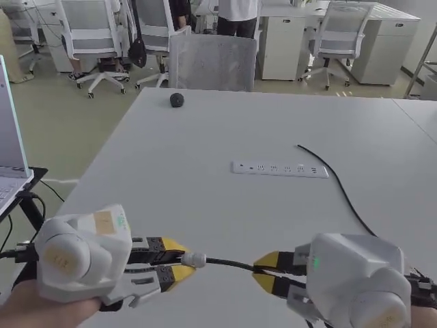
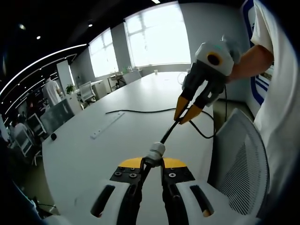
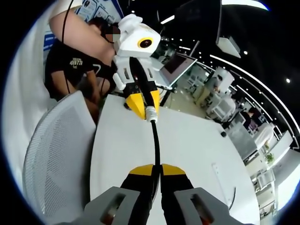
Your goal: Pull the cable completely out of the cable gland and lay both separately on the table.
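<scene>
Far to the left of the power strip [image 1: 280,169], off the bench [image 1: 205,143] edge, stands a laptop [image 1: 8,137], which plays no part here. Nearer the person than the power strip and to its left, the left tongs [image 1: 181,260] are closed on the cable gland [image 1: 194,260]. In the left gripper view the pale gland [image 2: 155,151] sits right at the yellow tips, its nose poking out beyond them.

From the gland the black cable [image 1: 225,262] runs rightward in a nearly straight line, held up off the bench on the person's side of the power strip. Its far end is pinched in the right tongs [image 1: 260,268], which are closed on the cable about level with the power strip's middle. The right gripper view looks straight up the cable [image 3: 155,140] to the gland [image 3: 151,114].

The cable is not yet out, so the step in hand looks like the pull itself. It should go best with both tongs kept on one line, drawing the cable along the gland's own axis rather than bending it at the mouth. The left tongs need to hold the gland body firmly enough that it does not twist or slip out of their tips. How much cable lies inside or behind the gland I cannot tell. The right tongs may have to re-grip nearer the gland before it comes free.

To the right of the power strip its dark cord [image 1: 341,188] trails across the bench — the pull should stay clear of it, and both parts can be laid apart on the bare bench near the person.
</scene>
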The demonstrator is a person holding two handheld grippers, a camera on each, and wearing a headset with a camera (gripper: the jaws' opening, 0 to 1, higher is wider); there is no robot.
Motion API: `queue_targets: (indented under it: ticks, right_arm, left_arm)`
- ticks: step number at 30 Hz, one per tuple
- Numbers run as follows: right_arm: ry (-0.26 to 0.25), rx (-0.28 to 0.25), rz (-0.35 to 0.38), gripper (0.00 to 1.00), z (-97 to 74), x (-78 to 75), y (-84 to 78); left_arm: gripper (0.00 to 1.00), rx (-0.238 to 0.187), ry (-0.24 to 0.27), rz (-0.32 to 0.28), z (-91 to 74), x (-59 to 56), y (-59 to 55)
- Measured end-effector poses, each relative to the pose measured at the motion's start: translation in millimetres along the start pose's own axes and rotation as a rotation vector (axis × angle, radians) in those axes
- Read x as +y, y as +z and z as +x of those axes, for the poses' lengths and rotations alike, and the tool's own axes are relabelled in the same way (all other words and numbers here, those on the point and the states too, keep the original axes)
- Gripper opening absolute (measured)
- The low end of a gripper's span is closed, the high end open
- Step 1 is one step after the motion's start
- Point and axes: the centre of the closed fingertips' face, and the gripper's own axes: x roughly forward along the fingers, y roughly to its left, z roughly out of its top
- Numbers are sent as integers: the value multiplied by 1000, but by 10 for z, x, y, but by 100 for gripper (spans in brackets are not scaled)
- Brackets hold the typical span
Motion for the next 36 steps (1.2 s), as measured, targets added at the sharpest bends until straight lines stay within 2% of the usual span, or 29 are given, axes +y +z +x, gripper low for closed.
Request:
queue_targets:
  ticks: [9,15,24,36]
  right_arm:
    - [-38,13,16,0,-68,-120,-64]
    - [-50,22,21,0,-101,-159,-106]
    - [-67,38,31,0,-140,-195,-180]
    - [-82,52,51,0,-186,-223,-265]
  left_arm:
    - [15,-4,50,-31,-86,144,-54]
    - [15,10,73,-26,-115,208,-95]
    - [15,20,82,-34,-126,203,-169]
    - [15,24,85,-38,-157,198,-193]
